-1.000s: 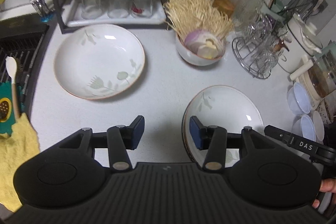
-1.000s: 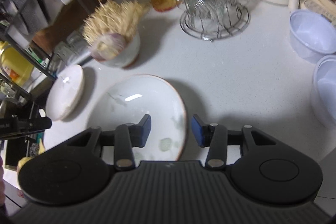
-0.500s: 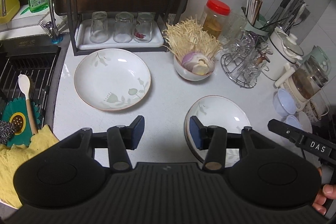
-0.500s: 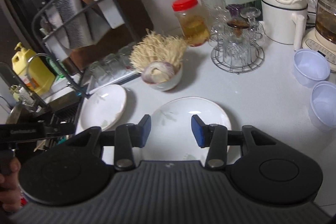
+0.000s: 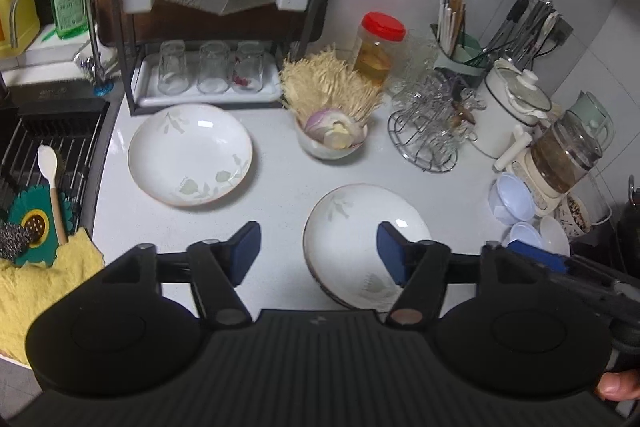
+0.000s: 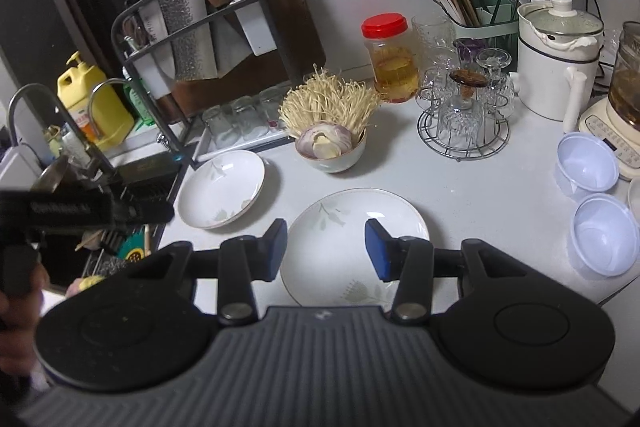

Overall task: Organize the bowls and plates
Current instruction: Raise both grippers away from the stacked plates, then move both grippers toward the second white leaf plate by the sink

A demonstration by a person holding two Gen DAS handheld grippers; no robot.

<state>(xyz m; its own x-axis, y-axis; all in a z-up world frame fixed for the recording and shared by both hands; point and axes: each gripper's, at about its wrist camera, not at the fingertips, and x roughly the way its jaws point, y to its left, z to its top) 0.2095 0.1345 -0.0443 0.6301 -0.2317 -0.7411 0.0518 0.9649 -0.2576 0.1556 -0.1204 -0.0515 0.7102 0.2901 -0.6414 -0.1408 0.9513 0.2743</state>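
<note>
A cluttered white kitchen counter (image 5: 280, 211) spreads below, seen from higher than a second ago. The left gripper (image 5: 319, 249) is opening its jaws, nothing between them; the right gripper (image 6: 326, 249) hangs parted and empty. The stacked plates (image 5: 352, 227) lie beyond the left jaws, the lone floral plate (image 5: 190, 155) far left. Stacking seems unfinished.

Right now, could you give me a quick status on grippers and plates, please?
Left gripper opening, empty. Right gripper open, empty. Near plate and far plate apart on counter. Nothing between them.
</note>
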